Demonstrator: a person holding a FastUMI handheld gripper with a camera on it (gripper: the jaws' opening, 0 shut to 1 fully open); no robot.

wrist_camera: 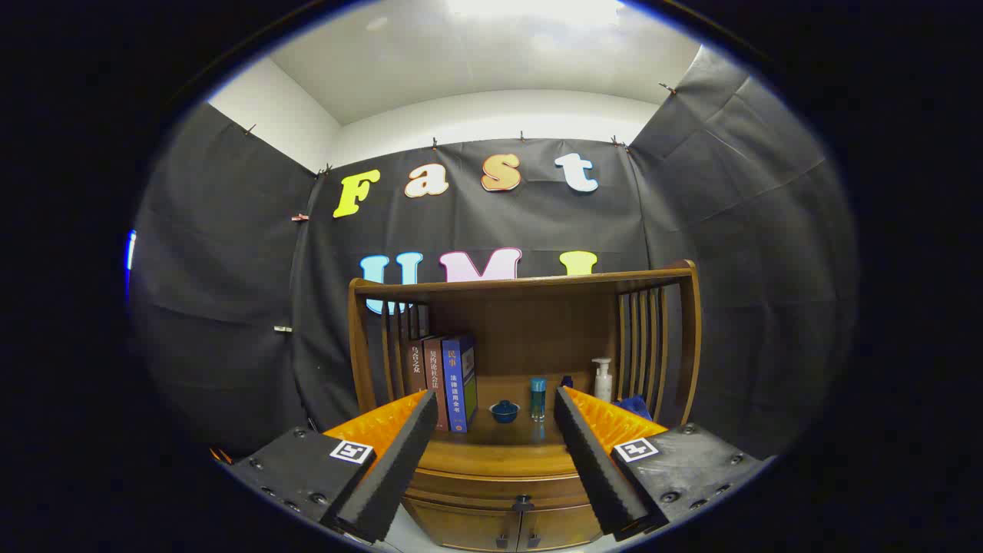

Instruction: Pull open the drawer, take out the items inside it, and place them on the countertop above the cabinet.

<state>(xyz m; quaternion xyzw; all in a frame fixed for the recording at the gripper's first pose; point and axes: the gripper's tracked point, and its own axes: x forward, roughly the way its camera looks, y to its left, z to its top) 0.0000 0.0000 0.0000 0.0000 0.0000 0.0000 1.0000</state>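
A wooden cabinet (522, 468) stands ahead, with a shelf frame rising over its countertop (503, 442). Its drawer front (503, 491) lies closed below the countertop, and a small dark knob (523, 504) sits at its middle. Below it are two doors with small handles (516, 541). My gripper (495, 411) is open, its fingers spread wide and nothing between them. It hovers in front of the cabinet, some way back, with the drawer knob low between the fingers. What is inside the drawer is hidden.
On the countertop stand three upright books (445, 380) at the left, a small blue lidded bowl (504, 410), a teal bottle (538, 398), a white pump bottle (603, 378) and a blue cloth-like thing (633, 404) at the right. Slatted sides (645, 338) close the shelf.
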